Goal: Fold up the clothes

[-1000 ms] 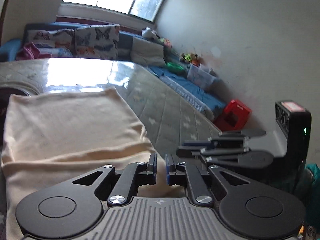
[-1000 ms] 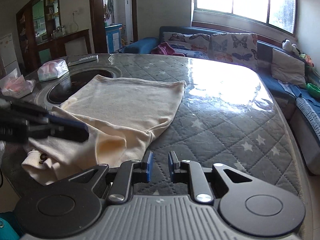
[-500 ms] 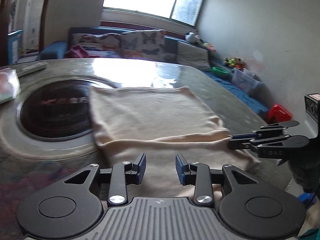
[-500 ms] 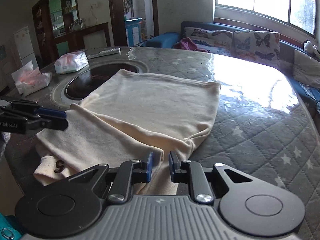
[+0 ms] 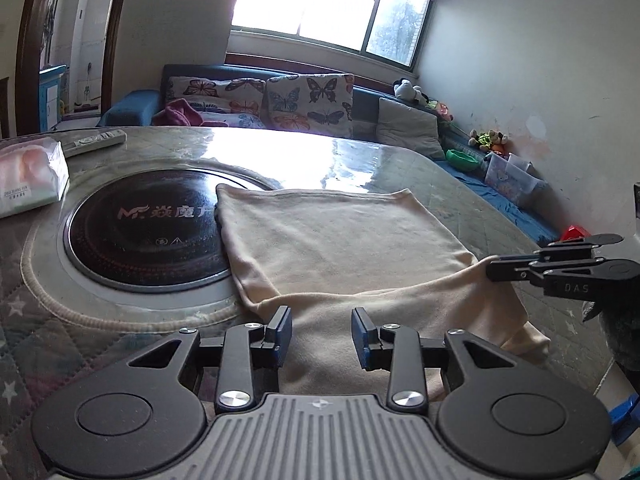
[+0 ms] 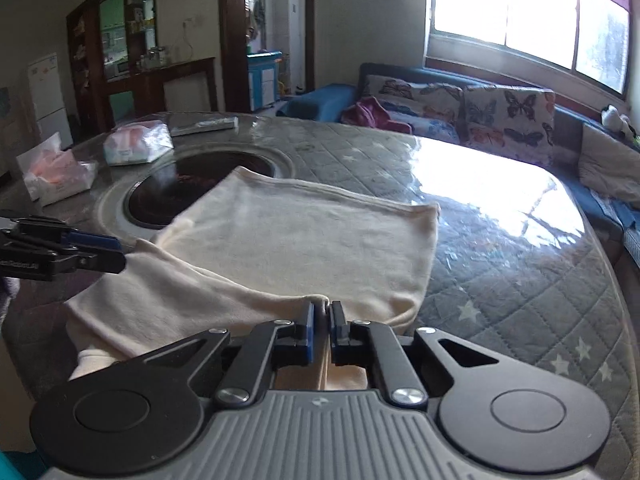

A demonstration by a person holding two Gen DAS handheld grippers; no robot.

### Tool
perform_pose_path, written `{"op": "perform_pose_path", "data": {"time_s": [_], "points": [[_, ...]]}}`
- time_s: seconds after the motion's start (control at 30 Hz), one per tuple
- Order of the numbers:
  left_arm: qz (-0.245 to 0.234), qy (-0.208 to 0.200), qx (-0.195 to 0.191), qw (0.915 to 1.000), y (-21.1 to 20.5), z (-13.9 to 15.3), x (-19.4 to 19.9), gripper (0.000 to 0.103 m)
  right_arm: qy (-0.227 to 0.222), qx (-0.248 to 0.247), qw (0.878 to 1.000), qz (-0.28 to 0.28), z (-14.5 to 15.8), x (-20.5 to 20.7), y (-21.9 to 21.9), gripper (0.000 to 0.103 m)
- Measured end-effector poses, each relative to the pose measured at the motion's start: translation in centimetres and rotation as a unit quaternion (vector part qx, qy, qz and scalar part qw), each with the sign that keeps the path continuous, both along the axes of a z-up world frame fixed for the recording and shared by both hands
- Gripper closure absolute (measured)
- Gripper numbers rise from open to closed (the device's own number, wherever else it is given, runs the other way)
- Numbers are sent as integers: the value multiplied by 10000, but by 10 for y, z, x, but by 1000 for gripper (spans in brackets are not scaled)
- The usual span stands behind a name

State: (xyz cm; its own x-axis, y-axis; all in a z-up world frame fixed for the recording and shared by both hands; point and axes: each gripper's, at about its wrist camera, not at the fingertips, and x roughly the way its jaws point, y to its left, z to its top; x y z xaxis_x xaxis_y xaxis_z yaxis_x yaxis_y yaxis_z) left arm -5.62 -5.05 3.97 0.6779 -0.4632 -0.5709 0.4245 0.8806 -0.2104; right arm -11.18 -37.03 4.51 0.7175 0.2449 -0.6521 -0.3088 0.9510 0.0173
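Two grippers, right gripper (image 6: 322, 326) pinching cream garment (image 6: 304, 236), left gripper (image 5: 322, 334) seemingly open above it

One garment (image 5: 344, 236), two tissue packs (image 6: 138, 142).

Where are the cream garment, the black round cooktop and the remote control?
cream garment (image 5: 340, 236), left wrist view, flat middle of the cloth
black round cooktop (image 5: 148, 236), left wrist view, glass centre
remote control (image 5: 94, 142), left wrist view, button face

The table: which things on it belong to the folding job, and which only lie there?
Job: cream garment; right gripper, shut on its edge; left gripper, open above it.

Lying about: tissue packs, remote, cooktop.
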Motion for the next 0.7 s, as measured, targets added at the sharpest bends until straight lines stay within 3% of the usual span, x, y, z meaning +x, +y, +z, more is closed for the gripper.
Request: {"op": "perform_pose_path", "data": {"time_s": [0.13, 0.27, 0.5, 0.7], "points": [[-90, -45, 125, 9999, -8, -2, 4, 68, 222, 25, 9997, -83, -12, 6, -4, 93], [-209, -97, 260, 9994, -18, -5, 10, 70, -21, -36, 9999, -167, -3, -2, -9, 93], [-273, -161, 515, 9982, -24, -15, 18, 72, -41, -66, 9999, 96, -6, -1, 0, 92], [-310, -350, 614, 9970, -17, -4, 7, 72, -40, -213, 9998, 34, -8, -4, 0, 92]]}}
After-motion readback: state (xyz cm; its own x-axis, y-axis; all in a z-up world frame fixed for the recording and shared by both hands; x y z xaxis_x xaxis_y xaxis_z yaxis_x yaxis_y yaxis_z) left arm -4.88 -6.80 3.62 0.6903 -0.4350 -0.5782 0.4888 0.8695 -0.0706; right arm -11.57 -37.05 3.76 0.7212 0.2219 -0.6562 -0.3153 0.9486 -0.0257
